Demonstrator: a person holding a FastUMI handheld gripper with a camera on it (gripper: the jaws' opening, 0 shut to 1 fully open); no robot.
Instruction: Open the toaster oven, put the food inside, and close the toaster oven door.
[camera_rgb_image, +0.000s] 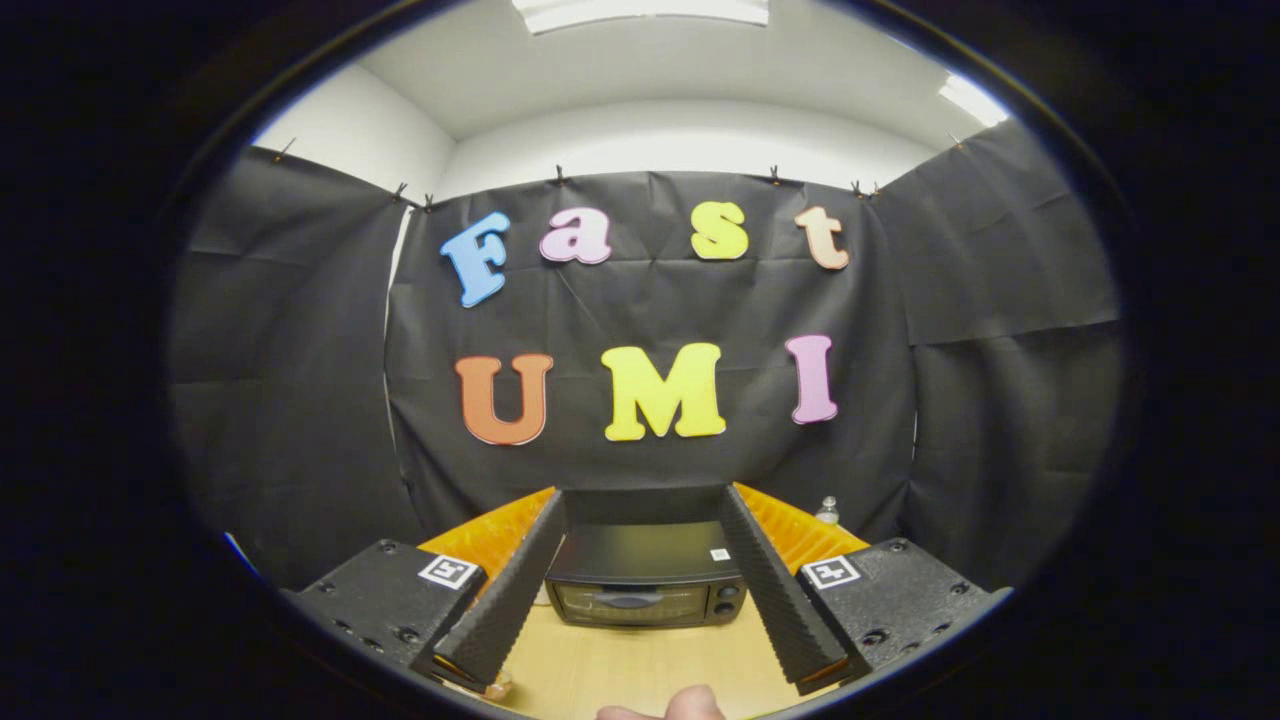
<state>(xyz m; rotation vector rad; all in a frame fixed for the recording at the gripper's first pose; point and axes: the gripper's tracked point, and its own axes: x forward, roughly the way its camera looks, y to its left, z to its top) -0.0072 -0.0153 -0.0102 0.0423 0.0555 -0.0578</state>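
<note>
A: Jaws (645, 585) — what are they doing?

B: Standing wide open, gripping nothing. The two fingers (515, 590) are spreading apart toward the near end and framing the oven.

A: Where is the oven sitting?

B: The oven (645, 585) is resting on the tabletop (640, 670), beyond the fingertips and centred in the gap between them. Its door (630, 603) is facing us and sitting shut, handle running across the glass. Two knobs (724, 598) are showing at the right of the front.

A: Anything else nearby?

B: A fingertip of a person's hand (680, 706) is poking in at the near edge, between the fingers. A small clear bottle (826, 511) is standing far right, behind the oven line. Something small and pale is lying by the left finger's near end; cannot tell what it is. Black cloth (300, 400) is hanging behind everything.
</note>
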